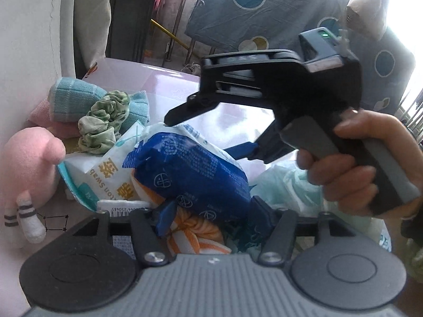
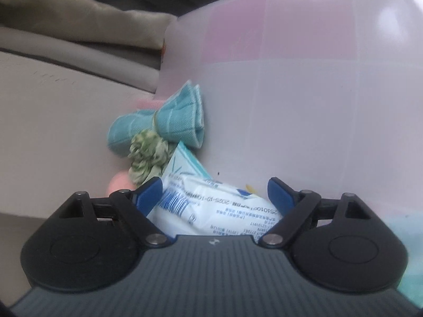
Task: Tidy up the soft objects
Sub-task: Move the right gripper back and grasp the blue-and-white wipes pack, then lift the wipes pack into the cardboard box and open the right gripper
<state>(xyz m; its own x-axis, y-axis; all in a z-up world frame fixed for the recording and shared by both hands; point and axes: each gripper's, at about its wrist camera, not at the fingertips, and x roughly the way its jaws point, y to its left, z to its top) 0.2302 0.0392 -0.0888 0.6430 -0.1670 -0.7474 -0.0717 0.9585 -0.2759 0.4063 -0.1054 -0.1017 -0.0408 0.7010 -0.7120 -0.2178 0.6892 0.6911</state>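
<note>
A: What is seen at the claws?

B: The right gripper (image 2: 214, 194) is spread wide around a white plastic packet (image 2: 211, 208), blue pads either side and nothing pinched. The left gripper (image 1: 211, 218) also appears opened; a blue-and-white crinkly pack (image 1: 190, 169) sits between its fingers, but whether it is gripped cannot be told.

A: And around them?

B: An orange-striped towel (image 1: 195, 233) is tucked under the blue pack, with a cotton swab bag (image 1: 105, 169) beside it. Further out, a ruffled green scrunchie (image 1: 105, 121) is laid against a rolled teal cloth (image 1: 71, 97) of ribbed weave, with a pink towel (image 1: 42, 116) below. A fuzzy pink plush (image 1: 29, 161) is kept at the edge.

A: How far along is it judged?

B: Most soft items are already gathered inside the frosted pink bin (image 2: 304, 79). The packets at the claws are probably still to be settled; a pale green bag (image 1: 288, 185) seems left unsorted.
</note>
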